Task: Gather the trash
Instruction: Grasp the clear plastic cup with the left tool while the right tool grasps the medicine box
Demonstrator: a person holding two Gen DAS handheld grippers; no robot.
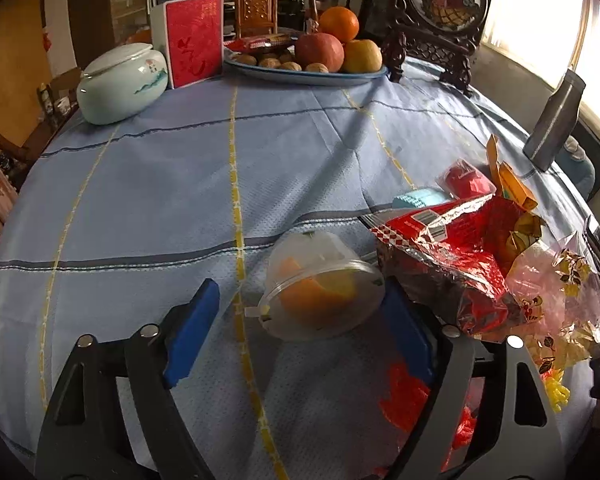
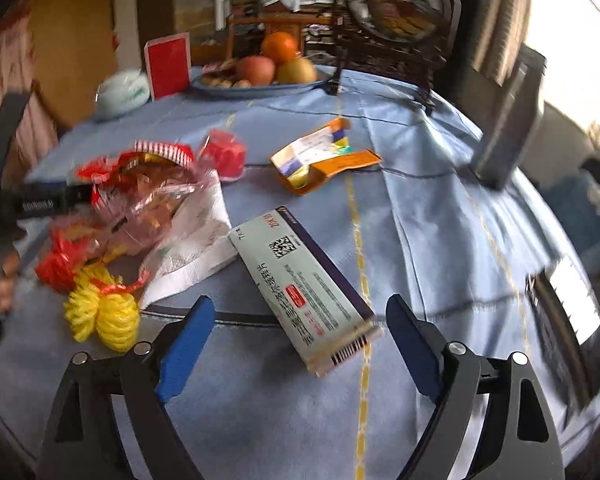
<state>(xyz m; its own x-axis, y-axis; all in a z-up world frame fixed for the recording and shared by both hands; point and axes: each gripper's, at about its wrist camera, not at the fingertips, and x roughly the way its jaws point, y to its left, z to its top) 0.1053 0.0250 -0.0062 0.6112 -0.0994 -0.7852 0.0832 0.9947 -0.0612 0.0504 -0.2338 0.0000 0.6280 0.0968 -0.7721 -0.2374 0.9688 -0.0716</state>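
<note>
In the left wrist view my left gripper (image 1: 300,320) stands open over the blue tablecloth. A clear plastic cup (image 1: 320,284) holding orange peel lies on its side between the pads, close against the right one and apart from the left. A red foil snack bag (image 1: 452,256) and crinkled cellophane (image 1: 556,292) lie just right of it. In the right wrist view my right gripper (image 2: 300,340) is open too, with a grey-and-purple medicine box (image 2: 304,288) lying flat between its fingers, untouched. Yellow netting (image 2: 100,316), red netting (image 2: 60,264), a white tissue (image 2: 196,248) and a flattened orange carton (image 2: 320,156) lie around.
At the back of the round table (image 1: 140,184) stand a fruit plate (image 1: 300,74), a pale ceramic jar (image 1: 120,84), a red box (image 1: 194,40) and a carved ornament stand (image 1: 440,12). A grey bottle (image 2: 508,120) stands at the right. A dark flat device (image 2: 564,300) lies near the right edge.
</note>
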